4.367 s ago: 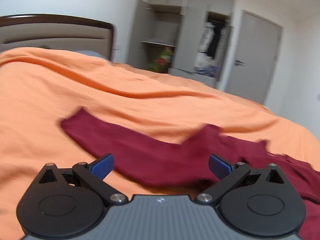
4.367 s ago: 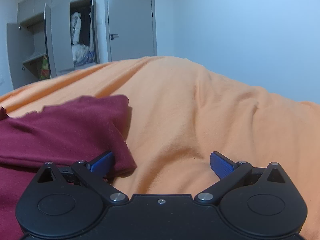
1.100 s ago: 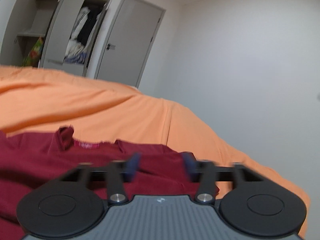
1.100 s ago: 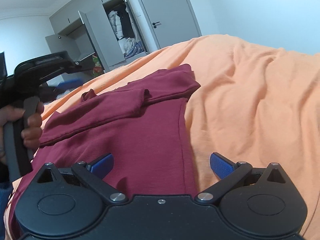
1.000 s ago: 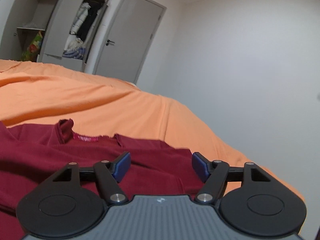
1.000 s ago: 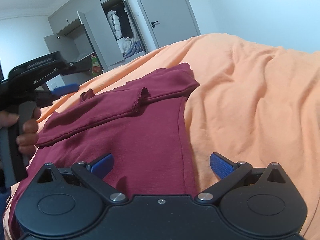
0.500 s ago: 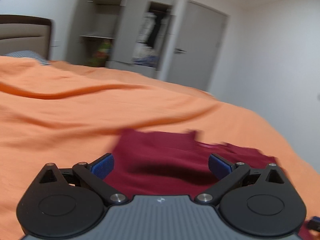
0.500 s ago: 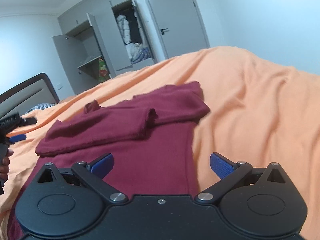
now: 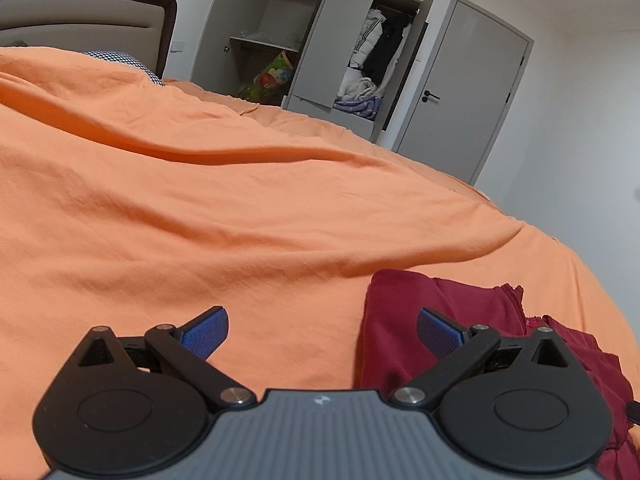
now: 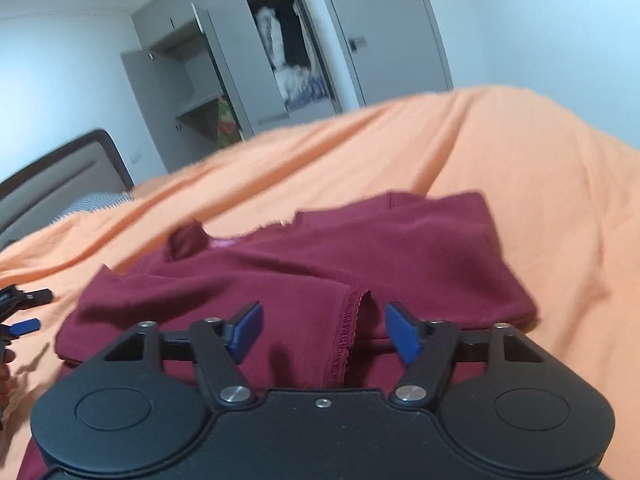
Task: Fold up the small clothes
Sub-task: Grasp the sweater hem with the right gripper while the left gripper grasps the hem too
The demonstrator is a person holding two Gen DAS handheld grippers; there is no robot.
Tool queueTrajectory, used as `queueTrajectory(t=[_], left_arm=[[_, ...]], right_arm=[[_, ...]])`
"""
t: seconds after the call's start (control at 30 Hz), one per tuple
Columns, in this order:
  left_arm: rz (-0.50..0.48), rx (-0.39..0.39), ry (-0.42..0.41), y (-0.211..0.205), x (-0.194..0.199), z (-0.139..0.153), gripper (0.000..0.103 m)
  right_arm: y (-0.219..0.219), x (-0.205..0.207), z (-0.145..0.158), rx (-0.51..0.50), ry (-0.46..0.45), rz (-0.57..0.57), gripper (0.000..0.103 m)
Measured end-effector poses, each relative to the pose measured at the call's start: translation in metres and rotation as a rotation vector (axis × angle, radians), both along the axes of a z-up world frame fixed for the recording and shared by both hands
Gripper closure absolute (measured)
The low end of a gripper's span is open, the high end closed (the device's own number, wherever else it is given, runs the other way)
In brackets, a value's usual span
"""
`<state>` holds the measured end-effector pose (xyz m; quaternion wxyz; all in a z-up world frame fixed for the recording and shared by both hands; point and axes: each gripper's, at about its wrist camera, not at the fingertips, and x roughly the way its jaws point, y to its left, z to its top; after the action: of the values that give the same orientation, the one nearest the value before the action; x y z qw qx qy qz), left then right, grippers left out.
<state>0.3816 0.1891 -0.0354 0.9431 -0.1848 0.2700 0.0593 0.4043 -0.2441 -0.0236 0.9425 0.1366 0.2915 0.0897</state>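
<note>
A dark red top (image 10: 420,240) lies on the orange bedcover (image 10: 540,184), sleeves folded across its body, pink neck label (image 10: 224,244) at the far side. My right gripper (image 10: 325,330) hovers low over it, open but narrowed, with the stitched sleeve cuff (image 10: 352,320) between its blue fingertips. In the left wrist view, my left gripper (image 9: 322,332) is wide open over bare bedcover (image 9: 200,200), and the top's left edge (image 9: 400,304) lies by its right fingertip (image 9: 436,334). That left gripper (image 10: 24,300) also shows at the right wrist view's left edge, held by a hand.
A wardrobe (image 9: 320,40) with open doors and hanging clothes stands beyond the bed, beside a closed grey door (image 9: 464,92). A padded headboard (image 9: 80,20) and a patterned pillow (image 9: 120,60) are at the far left. The bedcover has long soft ridges.
My right gripper moved forward over the folded sleeve and its fingers narrowed around the cuff. My left gripper swung left, off the top, and stayed wide open.
</note>
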Motion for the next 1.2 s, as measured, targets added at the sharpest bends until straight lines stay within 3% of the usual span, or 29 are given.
queueTrajectory(t=[0.03, 0.1, 0.13, 0.33, 0.4, 0.57, 0.8, 0.87, 0.9, 0.97, 1.0, 1.03, 1.2], left_arm=[[-0.002, 0.003, 0.003, -0.003, 0.001, -0.002, 0.001], [-0.01, 0.008, 0.005, -0.004, 0.0, -0.003, 0.001], [-0.013, 0.01, 0.005, -0.004, -0.001, -0.002, 0.001], [-0.023, -0.009, -0.019, -0.003, -0.003, 0.003, 0.001], [-0.037, -0.017, -0.019, -0.005, -0.002, 0.003, 0.001], [-0.076, -0.032, -0.008, -0.016, 0.006, 0.0, 0.001], [-0.148, -0.077, 0.037, -0.027, 0.043, -0.009, 0.004], [-0.184, -0.1, 0.048, -0.032, 0.055, -0.011, 0.011], [-0.195, -0.112, 0.055, -0.034, 0.06, -0.011, 0.02], [-0.218, -0.135, 0.061, -0.039, 0.067, -0.011, 0.053], [-0.229, -0.132, 0.065, -0.042, 0.07, -0.01, 0.089], [-0.22, -0.112, 0.056, -0.046, 0.069, -0.008, 0.096], [-0.157, -0.079, -0.095, -0.046, 0.044, 0.01, 0.098]], right_arm=[[0.002, 0.006, -0.003, -0.007, 0.019, -0.001, 0.05], [0.006, 0.01, -0.004, -0.023, 0.022, 0.007, 0.084], [0.009, 0.011, -0.001, -0.042, 0.009, 0.018, 0.091], [0.016, 0.001, 0.042, -0.25, -0.256, 0.043, 0.092], [0.014, 0.003, 0.052, -0.313, -0.296, 0.014, 0.091], [-0.003, 0.02, 0.041, -0.243, -0.199, 0.015, 0.09], [-0.002, 0.025, 0.01, -0.247, -0.123, -0.016, 0.089], [-0.002, 0.026, 0.004, -0.245, -0.11, -0.018, 0.088], [-0.001, 0.027, 0.002, -0.244, -0.107, -0.018, 0.088], [-0.001, 0.026, 0.0, -0.242, -0.103, -0.018, 0.088], [-0.001, 0.026, 0.0, -0.242, -0.101, -0.018, 0.088], [-0.002, 0.025, -0.001, -0.241, -0.101, -0.017, 0.088], [-0.001, 0.023, 0.003, -0.232, -0.129, -0.018, 0.088]])
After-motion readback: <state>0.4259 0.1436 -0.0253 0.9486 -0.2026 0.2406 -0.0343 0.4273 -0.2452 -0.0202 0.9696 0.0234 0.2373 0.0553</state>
